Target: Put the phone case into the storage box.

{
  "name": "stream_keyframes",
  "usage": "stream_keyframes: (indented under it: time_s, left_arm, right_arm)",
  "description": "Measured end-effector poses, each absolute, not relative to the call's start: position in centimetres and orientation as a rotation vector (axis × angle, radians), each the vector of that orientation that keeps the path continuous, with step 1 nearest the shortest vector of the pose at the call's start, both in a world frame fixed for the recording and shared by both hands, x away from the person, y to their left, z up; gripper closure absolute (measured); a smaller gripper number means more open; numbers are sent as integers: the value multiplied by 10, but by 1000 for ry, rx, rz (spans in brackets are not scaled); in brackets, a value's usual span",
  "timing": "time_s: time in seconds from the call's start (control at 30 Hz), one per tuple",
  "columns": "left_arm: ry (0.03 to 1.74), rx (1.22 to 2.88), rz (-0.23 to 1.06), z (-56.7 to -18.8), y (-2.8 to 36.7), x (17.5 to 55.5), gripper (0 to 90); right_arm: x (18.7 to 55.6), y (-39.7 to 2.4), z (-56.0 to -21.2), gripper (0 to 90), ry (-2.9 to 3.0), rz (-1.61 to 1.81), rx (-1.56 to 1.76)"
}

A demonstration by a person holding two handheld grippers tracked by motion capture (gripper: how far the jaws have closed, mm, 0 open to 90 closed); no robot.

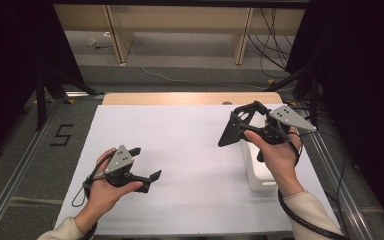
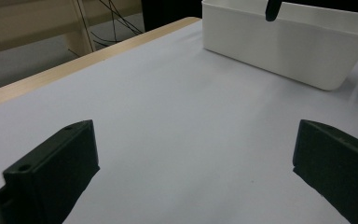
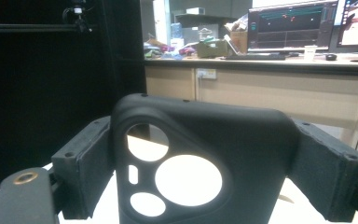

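High view: right claw [image 1: 231, 131] raised above the right side of the white table [image 1: 180, 150], clamped on a black phone case [image 1: 241, 122] held tilted, its lower end pointing down and left. Directly below the right hand [image 1: 275, 152], a white bin [image 1: 257, 172] standing near the table's right edge. Left claw [image 1: 146, 163] low over the table's left half, spread wide with nothing between the jaws, well apart from case and bin.

Left gripper view: two black jaws far apart at the bottom corners, bare white table between them. White bin [image 2: 289, 46] ahead at upper right, upright, with a dark tip hanging over its rim.

Right gripper view: black phone case [image 3: 205, 154] gripped between both jaws, pads pressing its two side edges. Back of the case facing the camera, with round camera cut-outs [image 3: 188, 180] letting the bright table through. Behind, a wooden counter and monitors [image 3: 291, 25].
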State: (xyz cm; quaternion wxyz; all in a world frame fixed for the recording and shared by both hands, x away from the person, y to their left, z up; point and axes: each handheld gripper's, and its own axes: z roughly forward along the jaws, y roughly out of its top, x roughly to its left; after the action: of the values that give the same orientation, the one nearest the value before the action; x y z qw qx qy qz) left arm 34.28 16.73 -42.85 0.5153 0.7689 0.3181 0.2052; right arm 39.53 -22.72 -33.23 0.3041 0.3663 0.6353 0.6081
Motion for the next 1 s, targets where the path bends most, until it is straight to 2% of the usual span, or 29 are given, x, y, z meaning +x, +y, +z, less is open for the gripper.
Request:
stream_keyframes:
  time_s: [1.0]
  left_arm:
    - [765,1841,498,-428,167,343,0]
  right_arm:
    - [400,-242,-328,156,1632,1561,1000]
